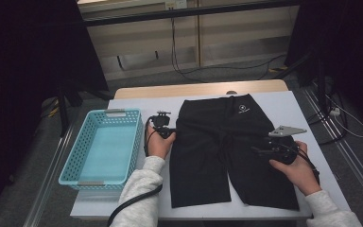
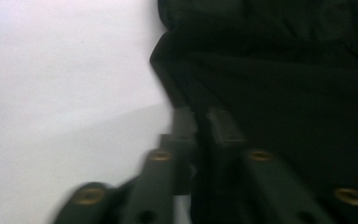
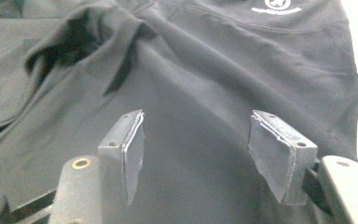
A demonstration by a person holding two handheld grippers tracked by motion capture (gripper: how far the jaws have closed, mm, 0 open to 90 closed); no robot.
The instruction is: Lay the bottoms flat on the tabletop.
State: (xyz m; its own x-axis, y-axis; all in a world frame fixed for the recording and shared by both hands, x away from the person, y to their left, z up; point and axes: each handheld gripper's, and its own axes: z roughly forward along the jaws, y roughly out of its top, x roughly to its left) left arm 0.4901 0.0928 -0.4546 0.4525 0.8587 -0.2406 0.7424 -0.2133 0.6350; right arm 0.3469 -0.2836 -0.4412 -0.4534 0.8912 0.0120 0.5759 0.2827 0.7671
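A pair of black shorts [image 1: 227, 142] lies flat on the white table [image 1: 293, 106], waistband at the far side with a small white logo [image 1: 242, 109]. My left gripper [image 1: 172, 134] is at the left edge of the shorts near the hip. In the left gripper view its jaws [image 2: 200, 120] stand close together, pinching the edge of the dark fabric [image 2: 284, 70]. My right gripper [image 1: 263, 149] hovers over the right leg, pointing left. Its jaws [image 3: 205, 149] are wide apart above the cloth [image 3: 205, 70], nothing between them.
A light blue plastic basket [image 1: 105, 113] stands on the left of the table, beside the left hand, with nothing in it. A white strip of table [image 2: 65, 93] runs left of the shorts. Cables cross the floor beyond the far edge.
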